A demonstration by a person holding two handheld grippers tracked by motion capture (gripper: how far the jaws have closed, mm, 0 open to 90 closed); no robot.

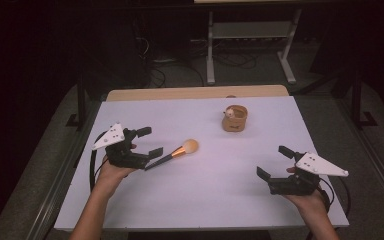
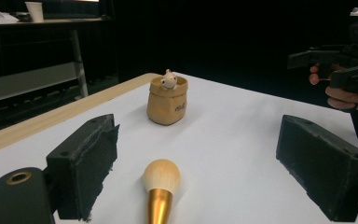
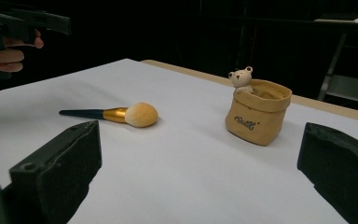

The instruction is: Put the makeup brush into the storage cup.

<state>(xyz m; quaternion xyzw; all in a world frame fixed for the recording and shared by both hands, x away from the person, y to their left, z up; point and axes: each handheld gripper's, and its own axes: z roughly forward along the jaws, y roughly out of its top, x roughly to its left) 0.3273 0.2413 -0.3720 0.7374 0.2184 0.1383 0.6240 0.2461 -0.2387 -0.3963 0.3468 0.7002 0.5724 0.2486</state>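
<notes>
- Makeup brush (image 1: 172, 154) lying flat on the white bench (image 1: 220, 200), left of the middle, dark handle toward the left edge, fluffy head toward the centre.
- Left tongs (image 1: 149, 144) spread wide, holding nothing, level with the handle end of the brush; lower jaw just beside the handle tip in the high view, touching or not cannot be told.
- From the left gripper view: brush (image 2: 160, 191) pointing away between the two open jaws, gold ferrule at the bottom edge, round head clear of both pads.
- Right tongs (image 1: 274, 162) also spread wide and empty, near the bench's front right corner, well apart from the brush.
- From the right gripper view: brush (image 3: 116, 114) lying crosswise beyond the left jaw, head toward the pouch.
- Tan pouch (image 1: 234, 119) with a small bear figure (image 1: 228, 113) peeking over its rim, standing upright toward the far edge, right of the middle, well apart from the brush head and from both tongs.
- Same pouch (image 2: 167, 100) straight ahead past the brush in the left gripper view; in the right gripper view, pouch (image 3: 257, 112) between the jaws, lettering on its front.
- Strip of bare wood (image 1: 195, 93) along the far edge of the bench.
</notes>
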